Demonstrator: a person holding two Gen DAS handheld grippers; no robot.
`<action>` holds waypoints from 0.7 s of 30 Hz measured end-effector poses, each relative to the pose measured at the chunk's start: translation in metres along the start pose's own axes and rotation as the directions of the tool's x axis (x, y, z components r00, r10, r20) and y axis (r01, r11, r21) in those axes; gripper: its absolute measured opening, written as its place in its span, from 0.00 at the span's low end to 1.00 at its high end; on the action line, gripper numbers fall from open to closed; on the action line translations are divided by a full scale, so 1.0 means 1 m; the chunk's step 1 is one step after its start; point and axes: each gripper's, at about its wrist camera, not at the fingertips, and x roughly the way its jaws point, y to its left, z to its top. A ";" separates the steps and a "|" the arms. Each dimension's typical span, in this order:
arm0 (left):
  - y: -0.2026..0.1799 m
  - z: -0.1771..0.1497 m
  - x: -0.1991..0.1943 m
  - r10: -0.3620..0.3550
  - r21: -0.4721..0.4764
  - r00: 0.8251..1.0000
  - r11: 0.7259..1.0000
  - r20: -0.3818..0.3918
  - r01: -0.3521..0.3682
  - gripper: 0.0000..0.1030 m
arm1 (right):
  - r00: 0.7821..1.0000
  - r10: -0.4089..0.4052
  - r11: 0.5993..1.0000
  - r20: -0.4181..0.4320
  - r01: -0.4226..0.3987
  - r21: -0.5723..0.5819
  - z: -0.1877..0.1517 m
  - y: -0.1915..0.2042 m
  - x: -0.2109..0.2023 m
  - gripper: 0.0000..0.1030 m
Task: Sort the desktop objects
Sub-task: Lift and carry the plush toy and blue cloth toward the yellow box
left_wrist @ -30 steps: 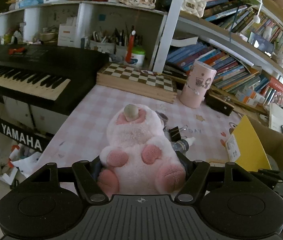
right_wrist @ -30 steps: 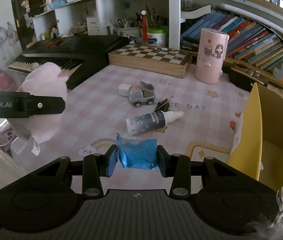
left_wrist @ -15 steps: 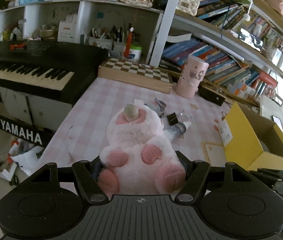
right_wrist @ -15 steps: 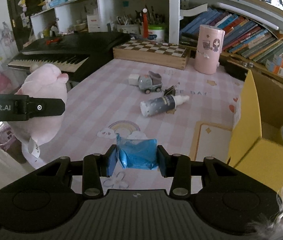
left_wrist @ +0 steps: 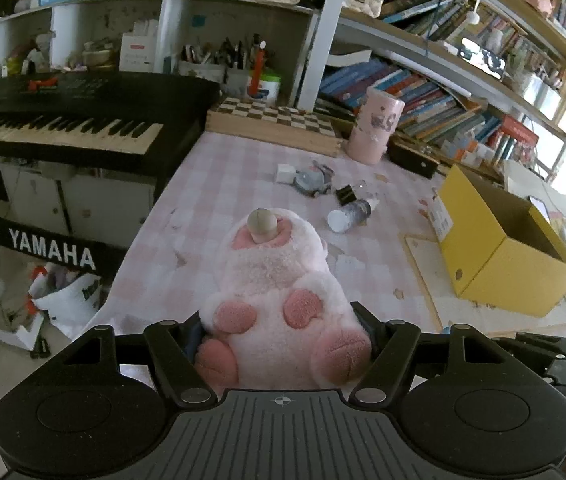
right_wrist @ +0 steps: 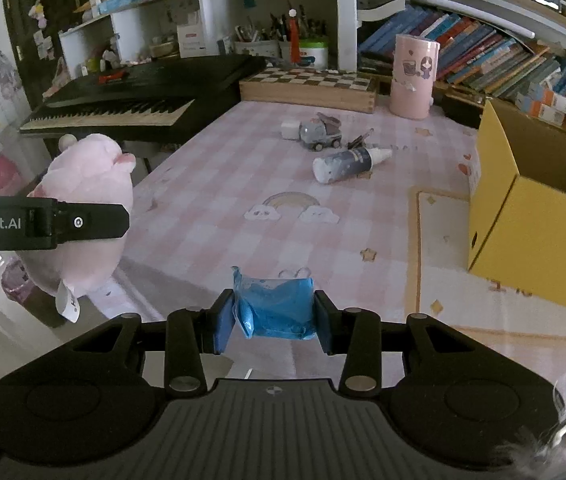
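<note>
Pink plush fills the left hand-held gripper, pinched at the body between both pads (a pale knob sticks up from its snout end), carried off the near-left edge of the surface, well left of the yellow box. In the right view the same toy hangs beside the left finger, farther from the box than anything else in play.

Next comes the right hand-held gripper, clamped on a blue packet over the near edge of the surface, nearer the box than the plush but not yet above it.

Farther back, left of the box, four things lie unsorted on the surface: a white cube, a toy truck touching it, a black clip, and a bottle on its side just in front.

My reading: the sorting is partway, with two items in the air and bound for the box. What the box already holds I cannot tell, since little of its inside shows. The four loose things are left.
</note>
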 end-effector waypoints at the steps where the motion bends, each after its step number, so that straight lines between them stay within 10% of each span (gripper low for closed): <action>1: 0.001 -0.002 -0.003 -0.001 0.004 1.000 1.000 0.000 0.001 0.68 | 1.000 -0.002 1.000 0.001 0.002 0.004 -0.002 0.003 -0.002 0.37; 21: 0.002 -0.023 -0.020 -0.082 0.063 0.996 0.995 -0.033 0.084 0.68 | 0.996 -0.088 0.992 0.005 0.087 0.093 -0.041 0.022 -0.037 0.37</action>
